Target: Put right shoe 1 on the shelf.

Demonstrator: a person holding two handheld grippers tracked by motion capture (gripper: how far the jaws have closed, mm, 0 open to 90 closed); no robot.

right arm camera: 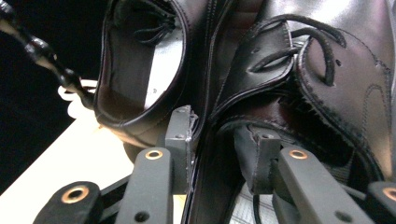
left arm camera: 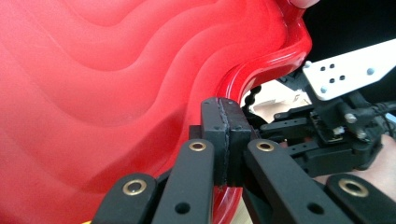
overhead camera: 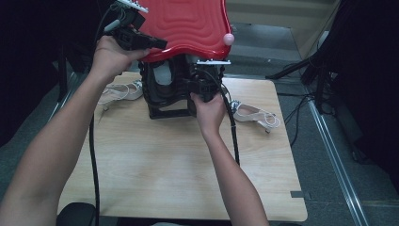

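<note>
red tray (overhead camera: 188, 23) cut off at top edge, hiding black shoes (overhead camera: 164, 89) beneath, left sandal (overhead camera: 120, 92) partly behind forearm

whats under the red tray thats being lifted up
Under the red tray sit black leather shoes on the wooden table; the right gripper reaches into them. The tray hides their far ends and whatever lies behind.

We've got a glossy red wavy tray (overhead camera: 188, 23) tilted up above two black leather lace-up shoes (overhead camera: 164, 89).
</note>
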